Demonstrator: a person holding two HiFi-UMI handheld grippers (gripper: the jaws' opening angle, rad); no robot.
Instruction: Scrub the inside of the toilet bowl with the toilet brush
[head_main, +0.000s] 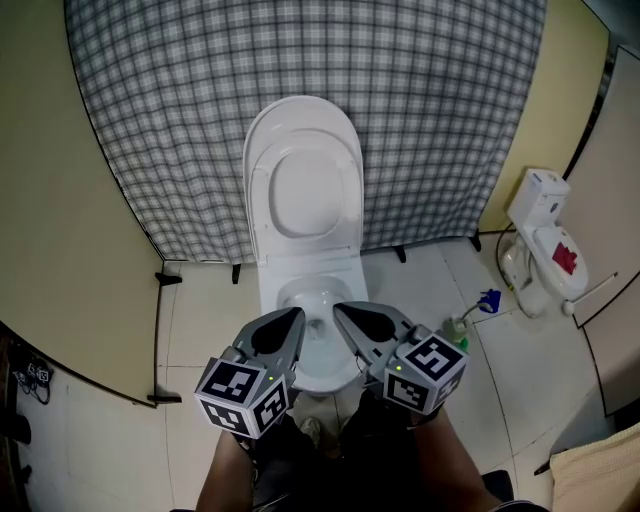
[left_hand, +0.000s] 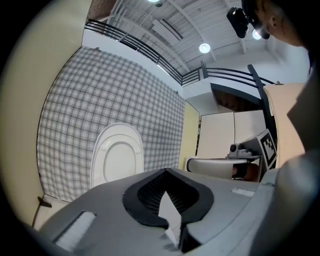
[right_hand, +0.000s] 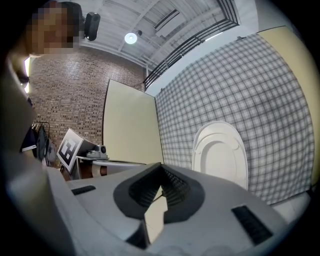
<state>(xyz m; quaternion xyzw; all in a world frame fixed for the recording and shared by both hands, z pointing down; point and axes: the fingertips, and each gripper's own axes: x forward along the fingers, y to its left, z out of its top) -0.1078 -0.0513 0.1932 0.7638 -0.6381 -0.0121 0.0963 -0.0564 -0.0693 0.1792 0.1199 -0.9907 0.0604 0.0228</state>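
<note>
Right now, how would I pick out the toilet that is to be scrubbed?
Find the grey checked cloth backdrop. The white ceramic toilet stands on the floor against its middle. Unlike the smaller white fixture with a red patch at the right, its oval lid stands raised.

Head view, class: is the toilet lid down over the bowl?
No, the lid stands raised against the checked curtain, leaving the bowl open.

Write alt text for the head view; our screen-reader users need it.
Seen from above, a white toilet with its lid raised stands before a checked curtain. The left gripper and right gripper, both shut and empty, hang side by side over the front of the bowl. A green bottle stands on the floor at right.
</note>
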